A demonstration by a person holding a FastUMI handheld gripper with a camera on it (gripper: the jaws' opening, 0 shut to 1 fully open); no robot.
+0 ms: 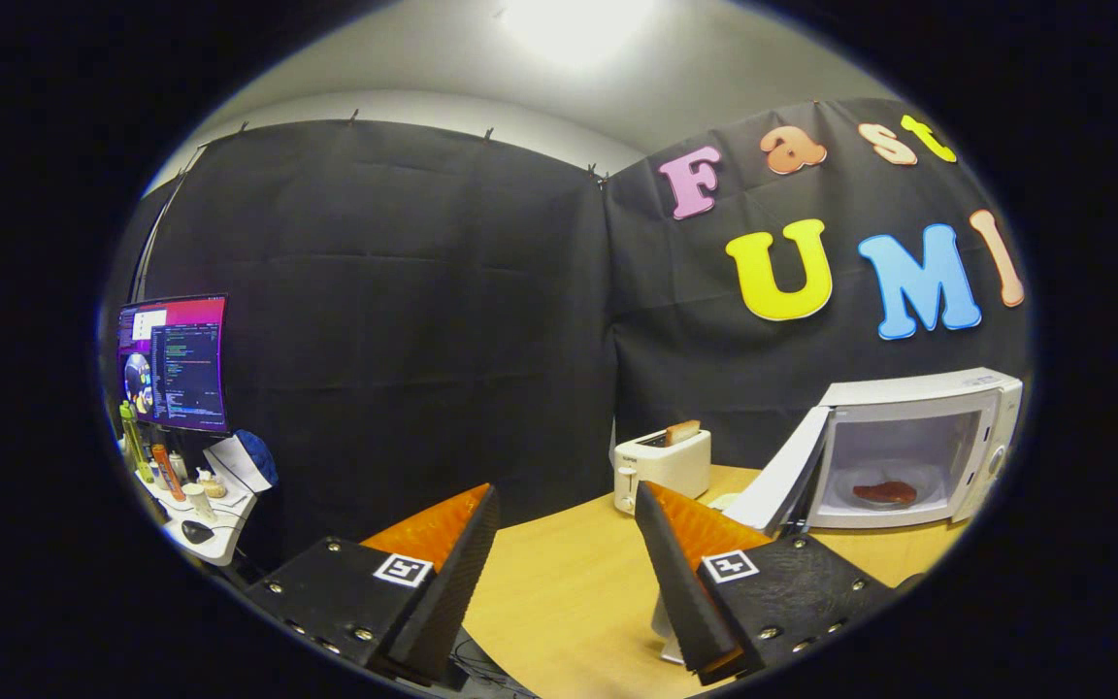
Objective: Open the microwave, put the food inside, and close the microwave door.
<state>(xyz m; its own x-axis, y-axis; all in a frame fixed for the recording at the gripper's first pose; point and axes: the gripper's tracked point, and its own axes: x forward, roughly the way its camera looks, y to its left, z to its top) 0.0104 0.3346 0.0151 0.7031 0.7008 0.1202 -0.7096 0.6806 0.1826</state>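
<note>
Wooden table point(569, 582) under spread, empty tool point(567, 505)

Gripper point(567, 505): held level, pointing forward, raised off the surface below.
Fingers point(452, 563): spread wide apart, nothing between them, touching nothing.
Finger mounts: both in view at the base, each carrying a square marker tag.
</note>
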